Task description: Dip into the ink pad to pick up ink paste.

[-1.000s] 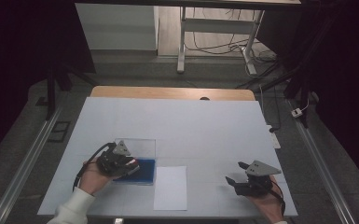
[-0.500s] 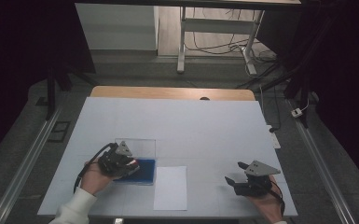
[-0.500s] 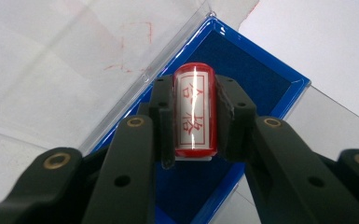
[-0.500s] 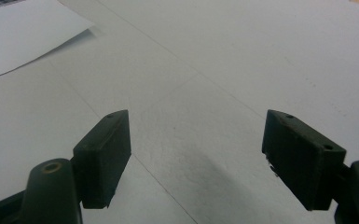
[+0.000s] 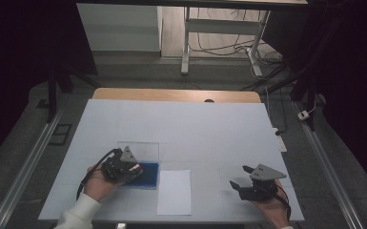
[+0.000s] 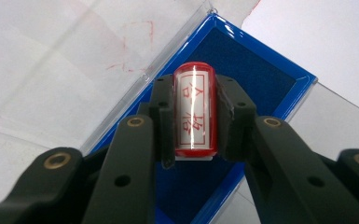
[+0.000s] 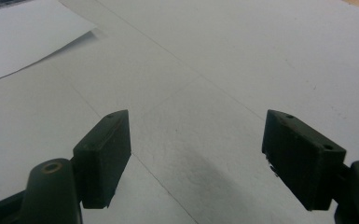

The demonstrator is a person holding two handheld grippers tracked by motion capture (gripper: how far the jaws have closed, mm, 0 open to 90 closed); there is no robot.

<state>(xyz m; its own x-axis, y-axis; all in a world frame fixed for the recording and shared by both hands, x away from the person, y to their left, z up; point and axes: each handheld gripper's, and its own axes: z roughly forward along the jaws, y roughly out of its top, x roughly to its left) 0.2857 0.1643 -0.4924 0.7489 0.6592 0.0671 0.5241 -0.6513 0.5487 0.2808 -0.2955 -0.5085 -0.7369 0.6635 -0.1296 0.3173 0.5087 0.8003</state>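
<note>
gripping a red stamp tight over the blue ink pad, the left gripper could smear ink if it tilts, while the right gripper waits wide apart, well right of that pad, past the paper sheet.

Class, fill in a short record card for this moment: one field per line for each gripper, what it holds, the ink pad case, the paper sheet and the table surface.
left gripper: shut on the red stamp, above the ink pad case
stamp face: red characters in a frame, facing the camera
ink pad case: open, blue pad inside, clear lid folded back
right gripper: open, empty, over bare table
paper sheet: white, flat, between the two grippers
table: covered in white
</note>
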